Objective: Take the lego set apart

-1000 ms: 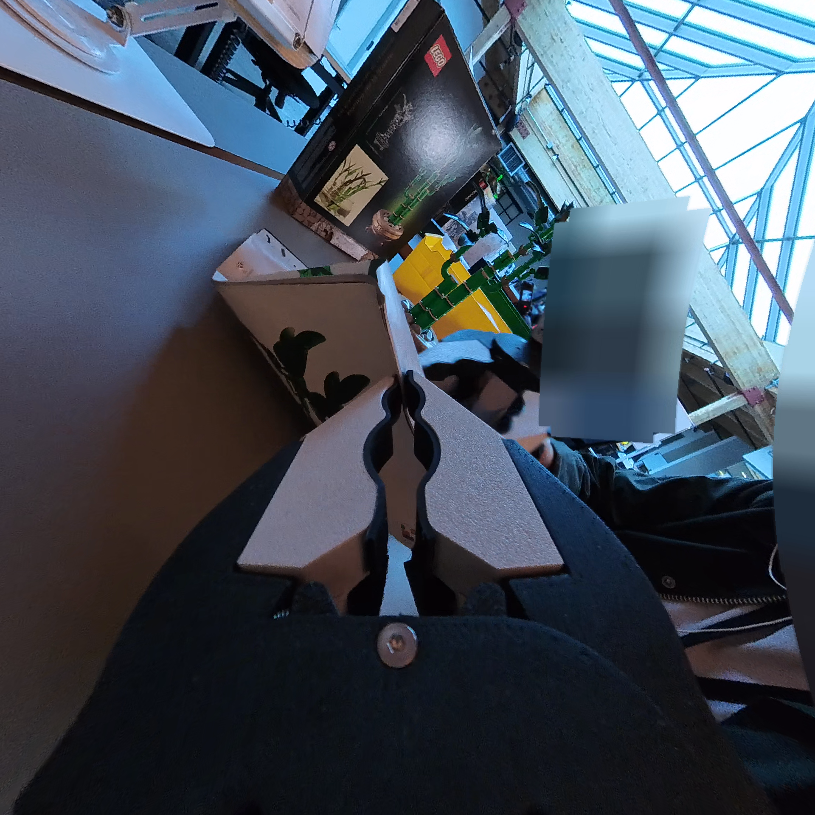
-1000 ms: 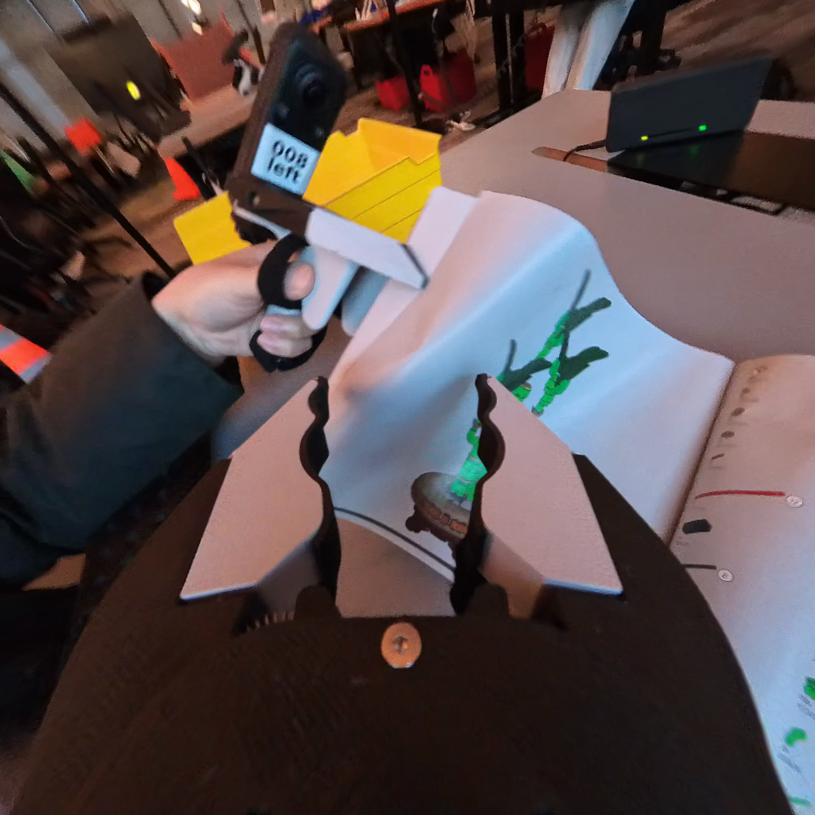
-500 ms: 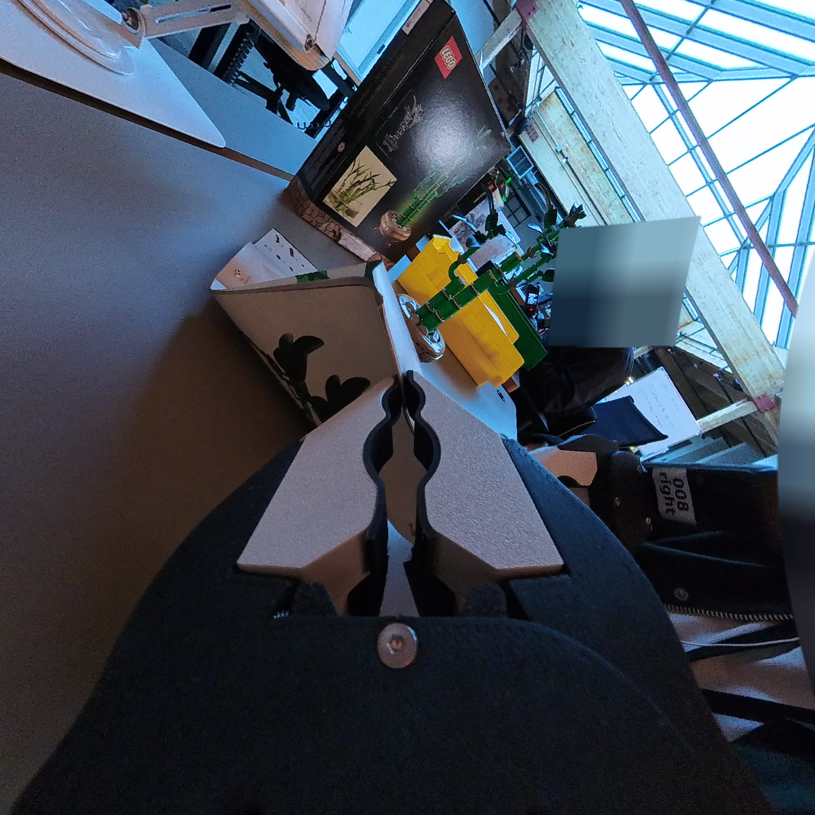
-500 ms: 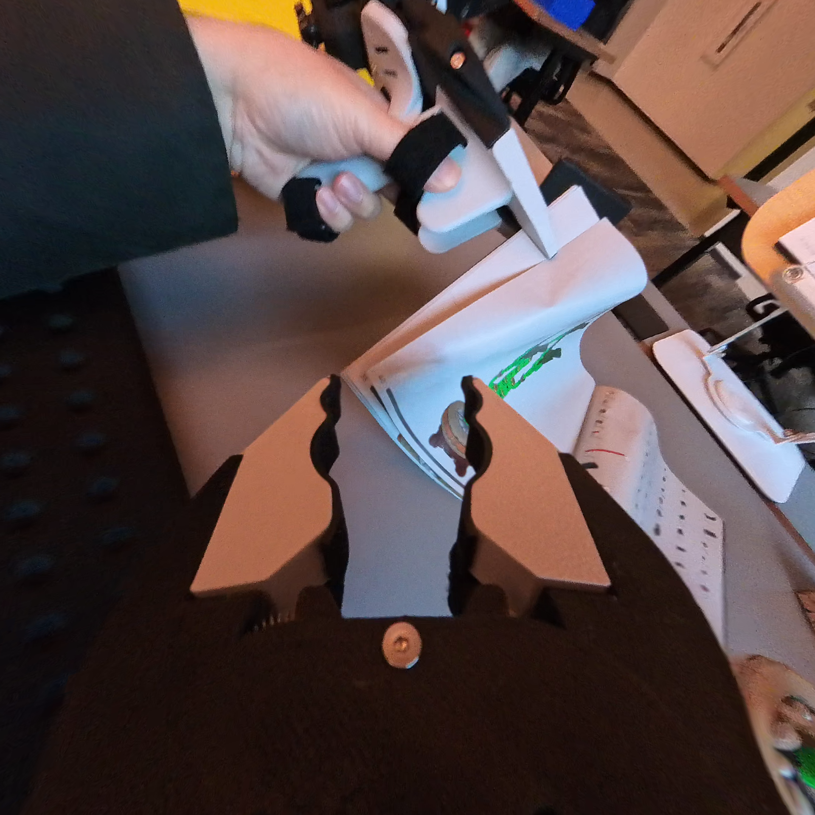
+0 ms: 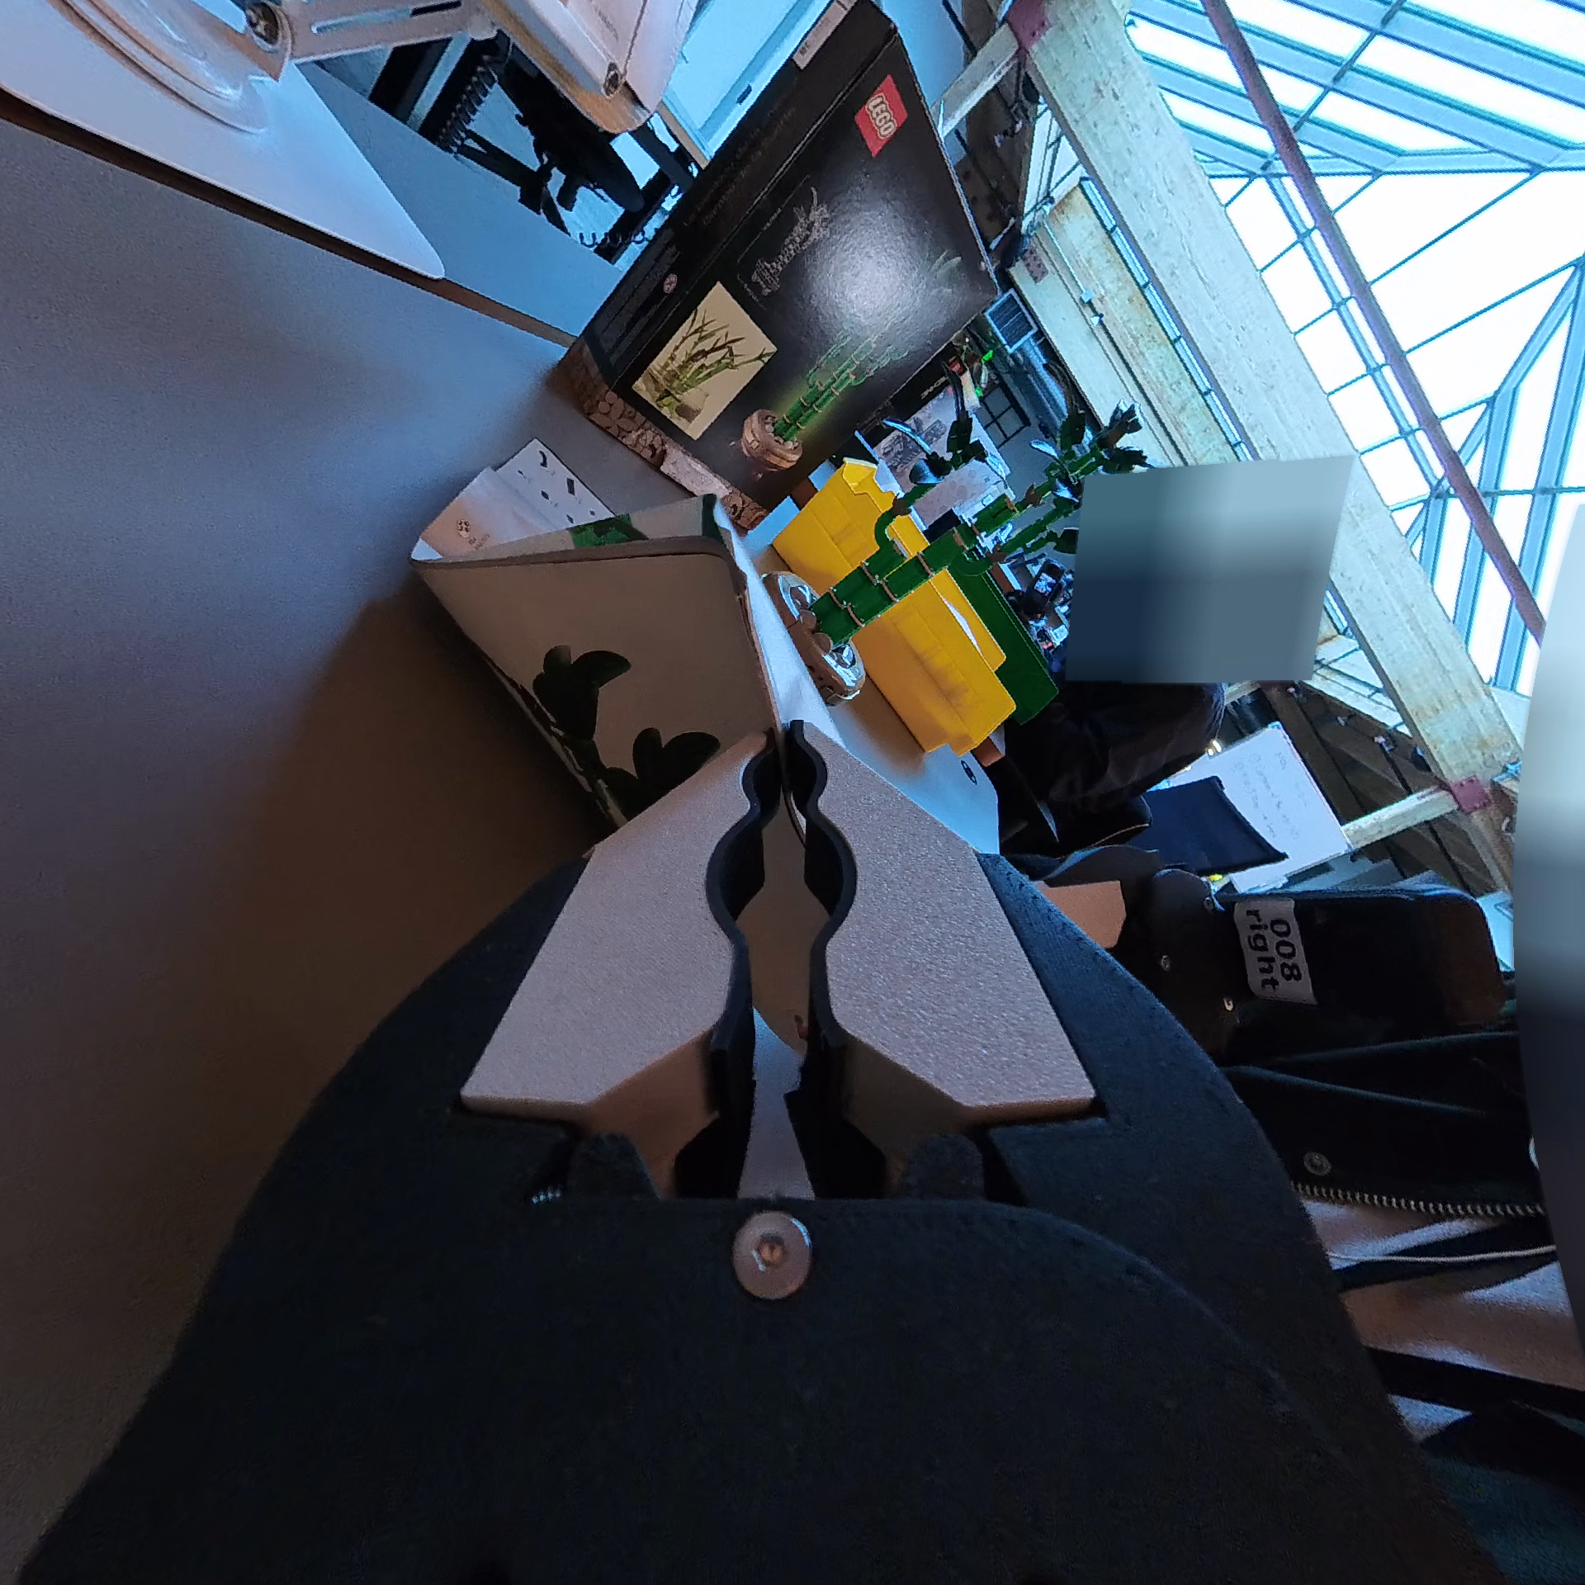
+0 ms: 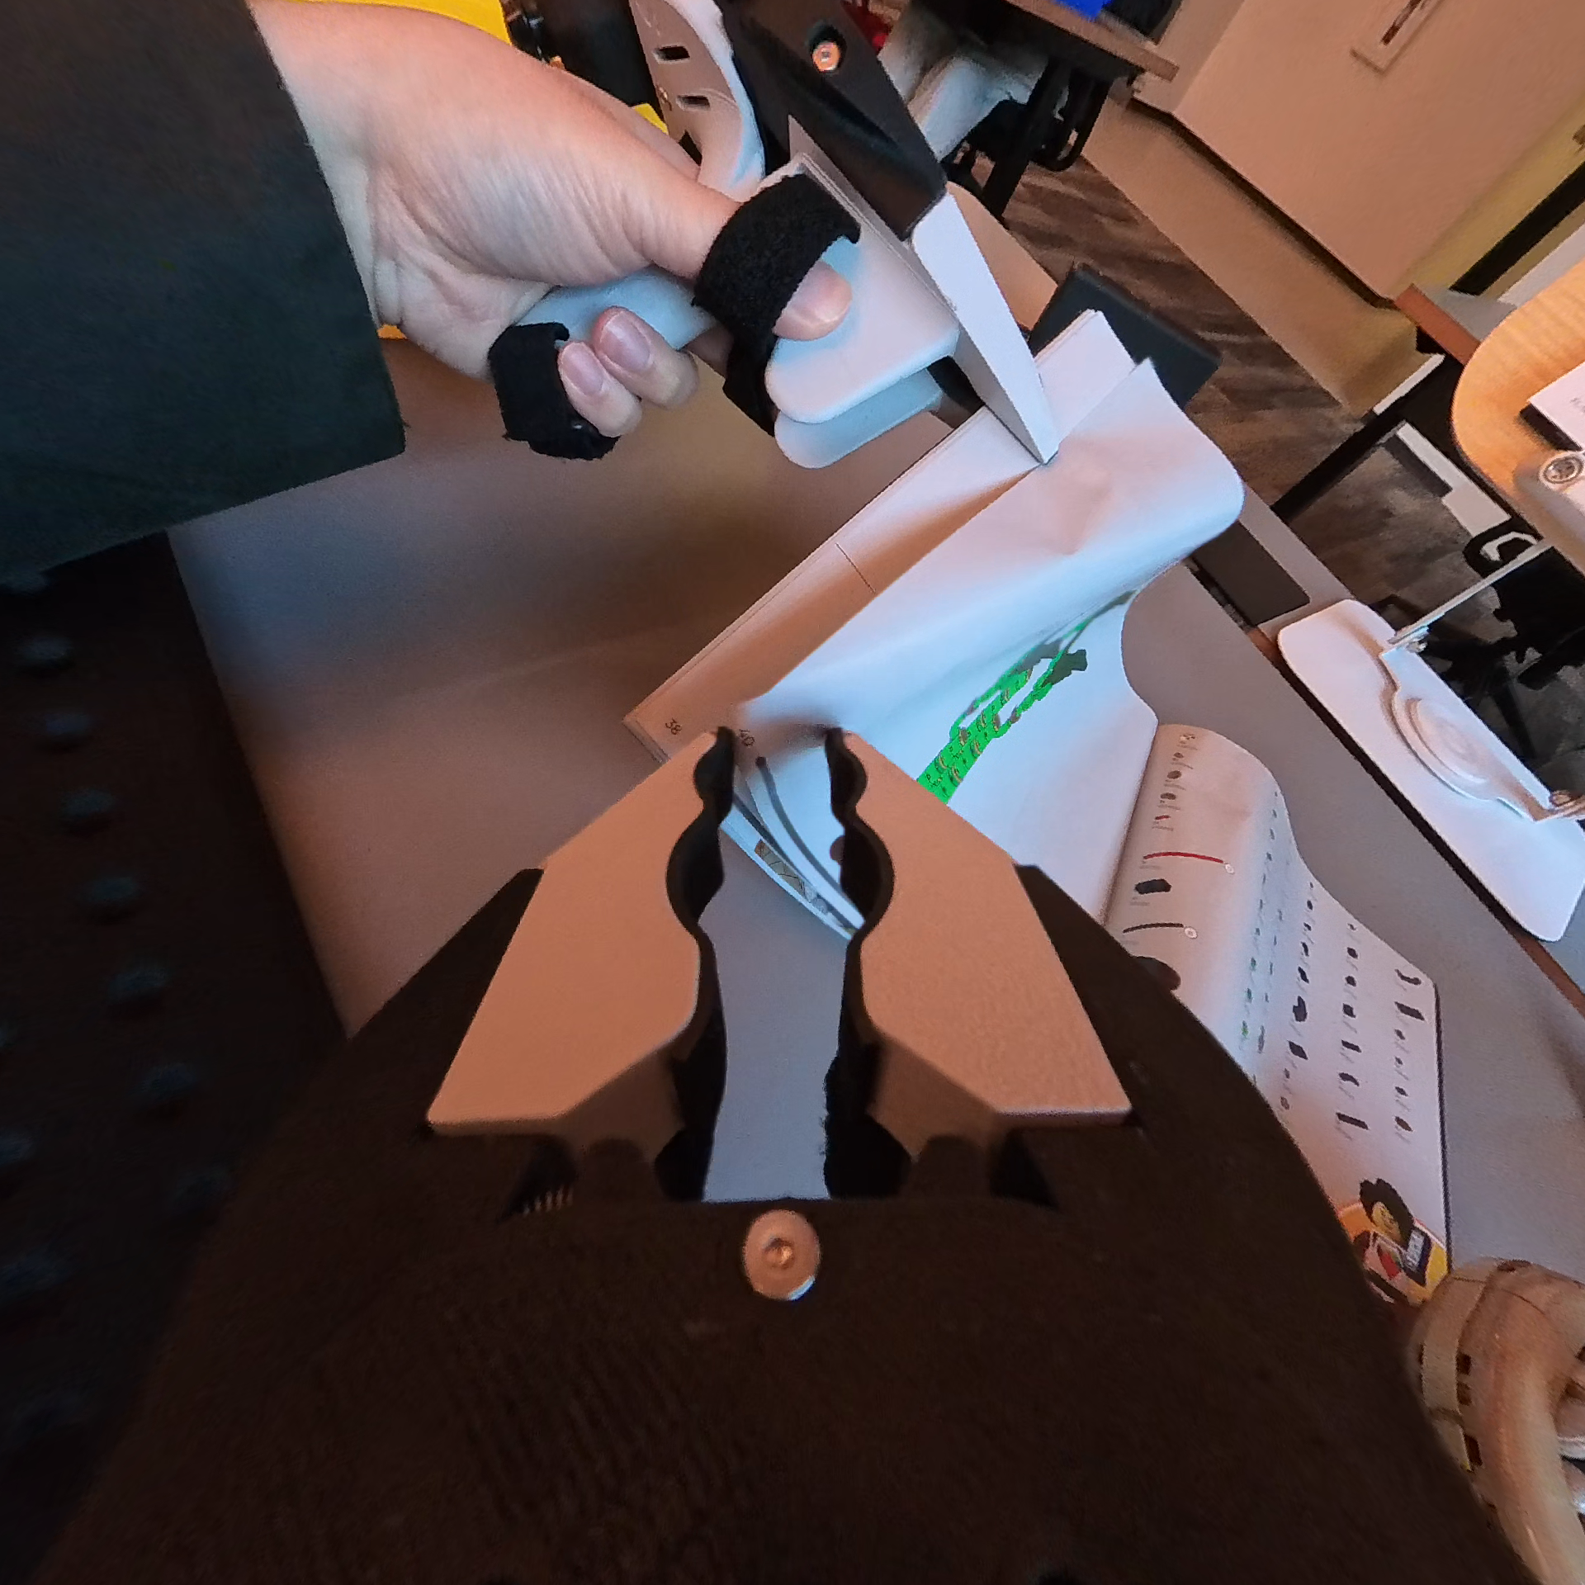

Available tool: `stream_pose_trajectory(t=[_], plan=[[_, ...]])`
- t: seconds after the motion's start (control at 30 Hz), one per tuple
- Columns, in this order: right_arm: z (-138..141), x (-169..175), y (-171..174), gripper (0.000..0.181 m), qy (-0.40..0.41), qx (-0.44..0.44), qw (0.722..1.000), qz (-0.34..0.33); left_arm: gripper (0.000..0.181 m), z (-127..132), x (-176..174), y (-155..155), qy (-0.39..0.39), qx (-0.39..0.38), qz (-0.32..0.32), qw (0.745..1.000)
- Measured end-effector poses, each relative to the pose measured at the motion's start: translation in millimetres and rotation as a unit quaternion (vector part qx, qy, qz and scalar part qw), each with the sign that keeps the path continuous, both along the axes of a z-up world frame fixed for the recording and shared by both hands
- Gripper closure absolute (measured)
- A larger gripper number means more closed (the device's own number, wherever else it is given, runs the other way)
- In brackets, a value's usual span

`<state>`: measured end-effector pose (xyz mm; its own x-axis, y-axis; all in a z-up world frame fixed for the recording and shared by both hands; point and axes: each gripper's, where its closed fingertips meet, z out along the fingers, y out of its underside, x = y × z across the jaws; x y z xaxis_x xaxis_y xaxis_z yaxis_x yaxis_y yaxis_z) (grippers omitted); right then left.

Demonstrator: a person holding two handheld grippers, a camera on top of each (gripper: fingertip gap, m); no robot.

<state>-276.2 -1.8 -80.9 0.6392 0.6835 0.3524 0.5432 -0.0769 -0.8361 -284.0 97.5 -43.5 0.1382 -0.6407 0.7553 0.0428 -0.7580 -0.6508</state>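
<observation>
The lego set is a green bamboo plant (image 5: pixel 943 557) in a round pot (image 5: pixel 815 635), standing on the table behind the open instruction booklet (image 5: pixel 600 626). The pot also shows at the lower right of the right wrist view (image 6: pixel 1501 1389). My left gripper (image 5: pixel 779 750) is shut on a lifted page of the booklet (image 6: pixel 986 617); it shows pinching the page's top edge in the right wrist view (image 6: pixel 1042 446). My right gripper (image 6: pixel 780 746) is open with a narrow gap, its tips on either side of the lower page corner.
A black lego box (image 5: pixel 798 283) stands on the grey table (image 5: pixel 214 515) behind the booklet. A yellow bin (image 5: pixel 909 652) and a green bin (image 5: pixel 1016 660) stand beside the plant. A white pad (image 6: pixel 1415 738) lies on the far side. A person's hand (image 6: pixel 515 197) holds the left gripper. My hands' fingertips stand some 11 cm from each other.
My right gripper swung down to the booklet's lower corner and its jaws narrowed around the pages. My left gripper kept hold of the lifted page.
</observation>
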Motion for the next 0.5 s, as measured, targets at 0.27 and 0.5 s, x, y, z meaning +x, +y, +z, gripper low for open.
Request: stream_pose_trajectory(t=[0.27,0.5], plan=[[6.2,5.6,-2.0,0.171,-0.004,0.027,1.0,-0.002,0.181,-0.3,-6.4,4.3,0.003,0.0,0.013,1.0],[7.9,6.7,-1.9,0.18,-0.008,0.038,0.999,0.0,0.181,-3.7,-9.0,7.1,0.012,-0.003,0.021,1.0]])
